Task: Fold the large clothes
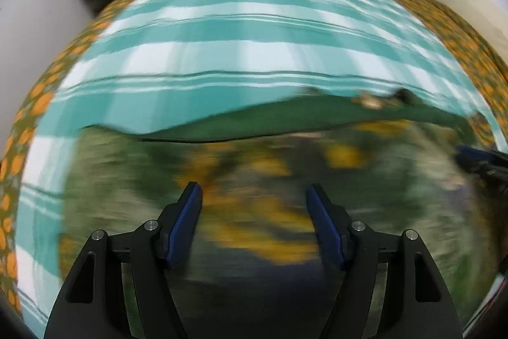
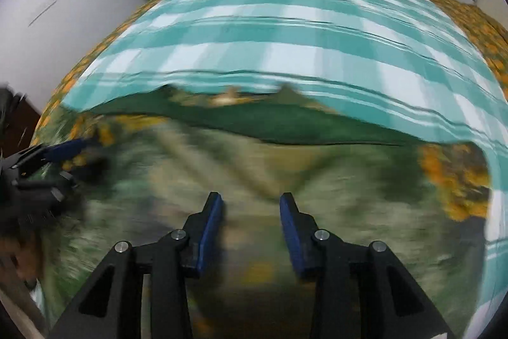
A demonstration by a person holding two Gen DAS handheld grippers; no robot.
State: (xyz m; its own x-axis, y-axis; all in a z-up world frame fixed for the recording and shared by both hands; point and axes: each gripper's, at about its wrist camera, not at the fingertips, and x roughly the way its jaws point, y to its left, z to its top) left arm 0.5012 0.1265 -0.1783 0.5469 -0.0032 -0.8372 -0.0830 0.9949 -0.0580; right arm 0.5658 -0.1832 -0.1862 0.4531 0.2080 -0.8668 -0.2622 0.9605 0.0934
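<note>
One teal checked bedcover [image 1: 254, 53], one green floral garment [image 1: 254, 123] lying on it, left gripper [image 1: 254, 196] and right gripper [image 2: 250, 202] both parted, empty.

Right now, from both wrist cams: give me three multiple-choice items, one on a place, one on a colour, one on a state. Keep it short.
1. What does the green garment lie on?
A. bare floor
B. teal-and-white checked sheet
C. chair

2. What colour are the gripper pads?
A. blue
B. red
C. white

3. What is between the right gripper jaws?
A. a sleeve
B. a hanger
C. nothing

Answers:
1 B, checked cloth shows behind and beside the garment.
2 A, blue faces line all four fingers.
3 C, the jaws stand apart with only blurred fabric beyond; the left gripper gapes wider.
</note>
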